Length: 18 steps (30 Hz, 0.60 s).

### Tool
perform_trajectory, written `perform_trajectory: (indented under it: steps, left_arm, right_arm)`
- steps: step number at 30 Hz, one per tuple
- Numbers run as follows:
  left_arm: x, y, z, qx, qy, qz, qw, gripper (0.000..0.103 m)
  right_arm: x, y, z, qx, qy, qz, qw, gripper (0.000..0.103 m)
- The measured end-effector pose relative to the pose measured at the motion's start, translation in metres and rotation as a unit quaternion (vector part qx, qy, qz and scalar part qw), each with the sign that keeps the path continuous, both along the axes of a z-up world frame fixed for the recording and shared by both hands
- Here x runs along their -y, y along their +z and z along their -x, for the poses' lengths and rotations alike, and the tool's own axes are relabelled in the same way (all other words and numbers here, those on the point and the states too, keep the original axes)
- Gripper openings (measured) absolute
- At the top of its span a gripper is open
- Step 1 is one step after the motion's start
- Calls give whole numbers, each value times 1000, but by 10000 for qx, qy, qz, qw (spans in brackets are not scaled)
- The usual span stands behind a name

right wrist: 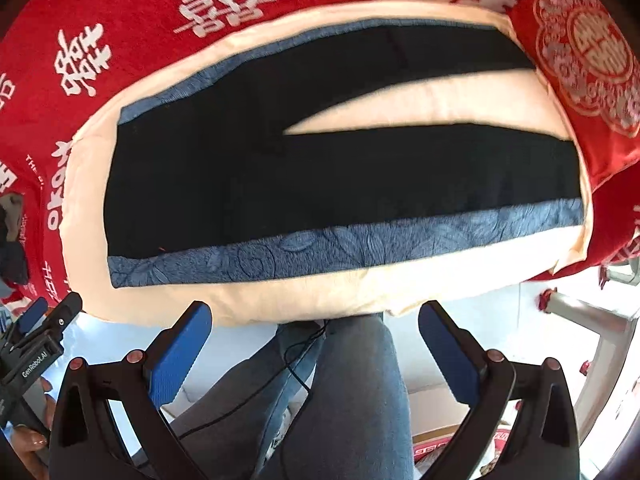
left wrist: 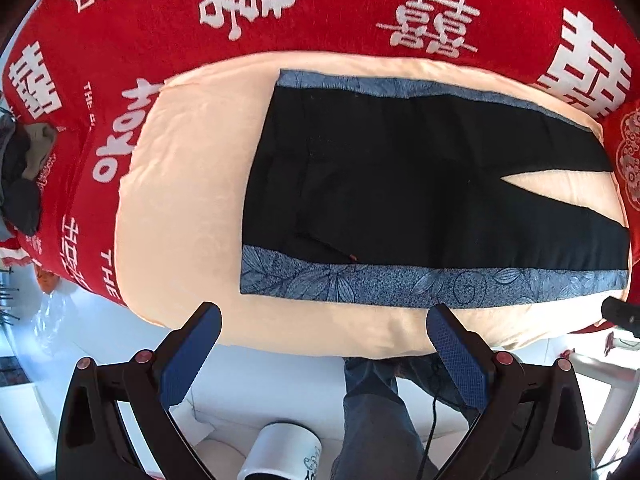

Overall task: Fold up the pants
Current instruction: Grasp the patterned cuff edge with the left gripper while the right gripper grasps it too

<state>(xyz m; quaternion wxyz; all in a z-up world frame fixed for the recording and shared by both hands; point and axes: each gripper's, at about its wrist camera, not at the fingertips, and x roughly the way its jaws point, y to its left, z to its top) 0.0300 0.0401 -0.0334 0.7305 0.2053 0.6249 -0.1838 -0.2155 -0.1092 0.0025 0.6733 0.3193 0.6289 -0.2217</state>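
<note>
Black pants (left wrist: 400, 184) with blue patterned side stripes lie flat on a cream cloth (left wrist: 188, 184), waistband to the left, two legs spread to the right. They also show in the right wrist view (right wrist: 320, 176). My left gripper (left wrist: 324, 316) is open and empty, above the cloth's near edge, short of the near blue stripe (left wrist: 400, 284). My right gripper (right wrist: 316, 312) is open and empty, above the near edge of the cloth (right wrist: 280, 300). The left gripper's body shows at the left of the right wrist view (right wrist: 36, 344).
A red blanket with white characters (left wrist: 320, 8) covers the bed around the cloth. A red cushion (right wrist: 584, 64) lies by the leg ends. Dark clothes (left wrist: 20, 176) lie at the far left. The person's jeans-clad legs (right wrist: 352, 392) and a white cup (left wrist: 284, 452) are below.
</note>
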Motion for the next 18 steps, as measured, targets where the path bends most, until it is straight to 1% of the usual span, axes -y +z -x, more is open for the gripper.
perform_trajectory:
  steps: [5, 8, 12, 14, 16, 17, 18]
  left_arm:
    - [-6, -21, -3, -148, 156, 41, 9998, 103]
    - [-6, -42, -5, -246, 221, 12, 9995, 103]
    - [-3, -71, -8, -290, 250, -48, 9993, 103]
    - [-3, -83, -11, -285, 301, -32, 9991, 103]
    - [-6, -90, -14, -235, 366, 97, 9990, 103]
    - [-9, -93, -16, -171, 408, 220, 9988, 103]
    - [-12, -96, -18, -115, 440, 320, 9985, 103]
  right_arm:
    - [-3, -27, 8, 51, -157, -335, 9993, 103]
    - [-4, -45, 7, 84, -187, -479, 9986, 103]
    - [-7, -75, -1, 134, -133, -629, 9978, 103]
    - [-9, -89, -7, 258, -82, -718, 9971, 103]
    - [-13, -103, -14, 527, -26, -911, 9944, 103]
    - [-16, -108, -17, 669, -3, -1034, 9924, 103]
    - [-20, -116, -20, 862, 29, -1223, 9887, 103]
